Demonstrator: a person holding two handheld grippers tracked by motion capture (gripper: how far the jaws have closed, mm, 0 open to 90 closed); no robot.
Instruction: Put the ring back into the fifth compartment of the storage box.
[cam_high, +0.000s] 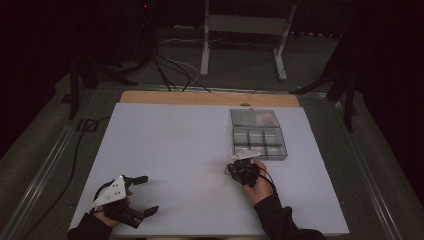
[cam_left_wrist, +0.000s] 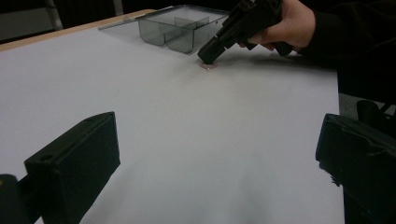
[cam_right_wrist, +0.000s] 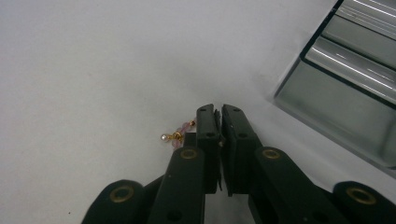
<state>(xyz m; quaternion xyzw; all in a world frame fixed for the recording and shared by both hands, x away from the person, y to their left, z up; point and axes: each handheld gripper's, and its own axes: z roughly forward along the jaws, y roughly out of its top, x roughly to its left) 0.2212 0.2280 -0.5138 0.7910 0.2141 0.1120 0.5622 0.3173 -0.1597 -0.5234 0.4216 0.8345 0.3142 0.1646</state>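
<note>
A small beaded trinket (cam_right_wrist: 176, 135) with pink beads, gold links and a pearl lies on the white table sheet (cam_high: 175, 150). My right gripper (cam_right_wrist: 218, 112) is shut, tips down on the sheet. The trinket sticks out from under its left jaw, and the near end is hidden there. In the left gripper view the right gripper (cam_left_wrist: 208, 55) presses on a pinkish spot (cam_left_wrist: 208, 66). From above, the right gripper (cam_high: 236, 168) sits just in front of the clear compartment box (cam_high: 259, 136). My left gripper (cam_high: 149, 194) rests at the front left, open and empty.
The clear compartment box (cam_right_wrist: 345, 79) has several divided cells and its lid (cam_high: 254, 118) is folded open behind it. A wooden table edge (cam_high: 210, 97) shows beyond the sheet. Cables and a stand's legs (cam_high: 205, 55) lie on the dark floor farther back.
</note>
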